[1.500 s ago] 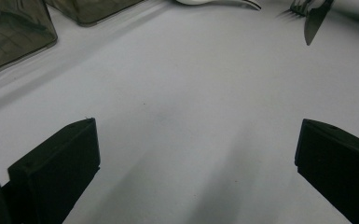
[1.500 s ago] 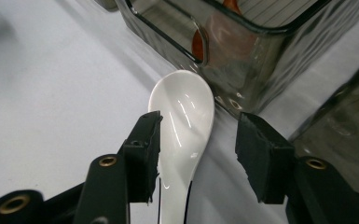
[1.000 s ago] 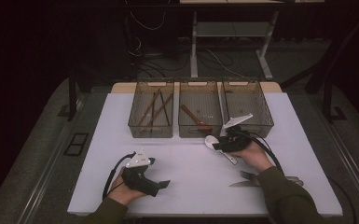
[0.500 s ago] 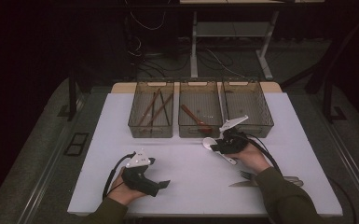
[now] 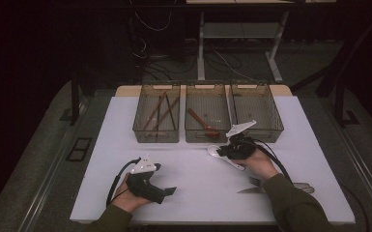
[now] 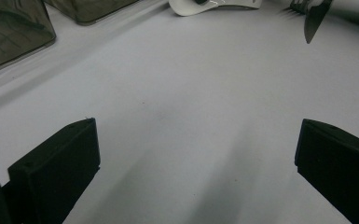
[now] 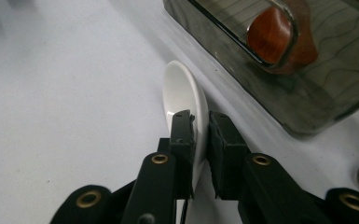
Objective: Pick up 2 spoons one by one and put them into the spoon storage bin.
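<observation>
The white spoon (image 7: 186,105) lies on the desk (image 5: 198,188) just in front of the middle bin (image 5: 207,121), the right tongs (image 7: 200,126) having just been closing and now clenched on its bowl edge. That bin holds a wooden spoon (image 5: 200,122); the left bin (image 5: 157,121) holds chopsticks (image 5: 160,110). The left tongs (image 6: 196,154) gape released over bare desk

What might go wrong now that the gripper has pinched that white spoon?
The right gripper, whose jaws have just been closing, clamps the white spoon only by a thin edge, so the smooth spoon may slip or twist out when lifted. The middle bin stands close beside it, so a swing might knock the bowl against the bin's wall. The fork and knife lie near the person's right forearm, which might brush them.
</observation>
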Tool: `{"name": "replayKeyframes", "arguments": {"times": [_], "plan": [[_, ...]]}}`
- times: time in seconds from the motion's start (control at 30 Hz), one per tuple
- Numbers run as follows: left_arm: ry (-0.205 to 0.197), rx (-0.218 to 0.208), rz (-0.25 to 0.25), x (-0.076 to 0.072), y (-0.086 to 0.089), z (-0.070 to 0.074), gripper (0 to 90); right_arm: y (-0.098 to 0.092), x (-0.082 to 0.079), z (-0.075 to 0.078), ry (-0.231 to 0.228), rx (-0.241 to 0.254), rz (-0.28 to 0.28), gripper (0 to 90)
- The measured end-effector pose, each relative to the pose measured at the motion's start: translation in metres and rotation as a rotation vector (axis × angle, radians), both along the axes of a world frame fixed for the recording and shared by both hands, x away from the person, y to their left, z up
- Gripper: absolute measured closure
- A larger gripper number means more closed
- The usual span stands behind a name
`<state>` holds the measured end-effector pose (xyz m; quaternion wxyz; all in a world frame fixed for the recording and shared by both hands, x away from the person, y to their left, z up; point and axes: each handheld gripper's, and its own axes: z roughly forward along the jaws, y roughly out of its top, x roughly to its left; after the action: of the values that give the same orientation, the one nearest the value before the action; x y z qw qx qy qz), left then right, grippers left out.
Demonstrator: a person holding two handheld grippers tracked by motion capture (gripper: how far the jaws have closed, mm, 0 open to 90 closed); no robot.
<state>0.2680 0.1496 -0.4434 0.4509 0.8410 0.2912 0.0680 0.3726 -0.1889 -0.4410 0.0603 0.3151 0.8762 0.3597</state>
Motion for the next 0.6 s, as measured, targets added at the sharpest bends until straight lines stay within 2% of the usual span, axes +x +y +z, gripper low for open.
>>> {"name": "replayKeyframes", "arguments": {"times": [0.37, 0.6], "plan": [[0.000, 0.001, -0.001, 0.0000, 0.0002, -0.0003, 0.0, 0.0016, -0.0023, 0.0018, -0.027, -0.011, 0.014, 82.7], [-0.001, 0.003, -0.007, 0.0000, -0.0001, -0.0004, 0.0, -0.0035, -0.0027, 0.0084, -0.044, 0.010, 0.000, 82.9]]}}
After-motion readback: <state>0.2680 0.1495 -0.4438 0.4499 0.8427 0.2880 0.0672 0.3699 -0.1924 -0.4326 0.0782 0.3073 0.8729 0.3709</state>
